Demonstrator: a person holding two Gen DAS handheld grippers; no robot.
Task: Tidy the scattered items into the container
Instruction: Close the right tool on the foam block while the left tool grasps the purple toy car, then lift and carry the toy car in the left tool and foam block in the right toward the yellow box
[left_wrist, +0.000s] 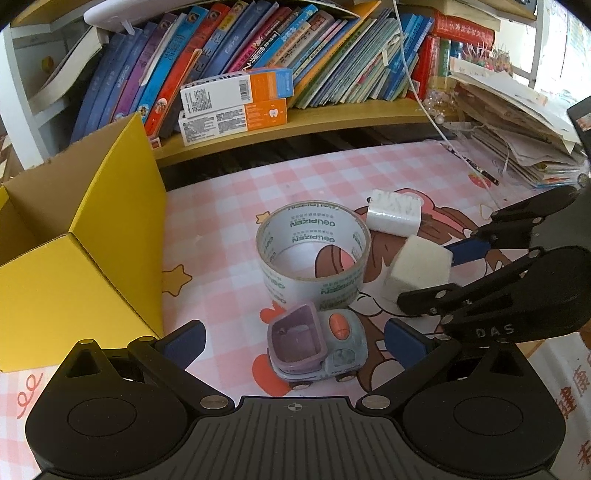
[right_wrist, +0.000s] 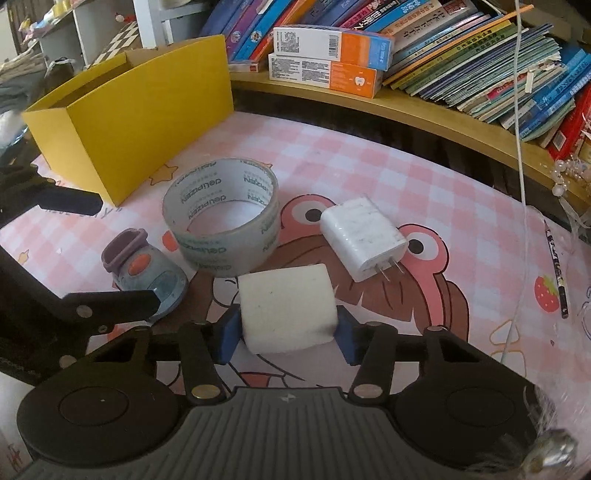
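My right gripper (right_wrist: 287, 334) is shut on a white foam block (right_wrist: 286, 308), its blue pads pressed on both sides; in the left wrist view the block (left_wrist: 417, 271) sits between that gripper's fingers (left_wrist: 469, 251). My left gripper (left_wrist: 293, 341) is open, its fingers either side of a small grey-purple toy truck (left_wrist: 317, 345), not touching it. The truck also shows in the right wrist view (right_wrist: 146, 275). A roll of clear tape (left_wrist: 314, 254) (right_wrist: 221, 216) and a white charger plug (left_wrist: 393, 218) (right_wrist: 364, 238) lie on the pink checked mat. The open yellow box (left_wrist: 74, 258) (right_wrist: 129, 110) stands at the left.
A wooden shelf (left_wrist: 314, 118) with leaning books and two orange-white cartons (left_wrist: 236, 107) runs along the back. A paper stack (left_wrist: 517, 122) sits at the back right. A white cable (right_wrist: 521, 147) hangs down and a pencil (right_wrist: 556, 266) lies at the right.
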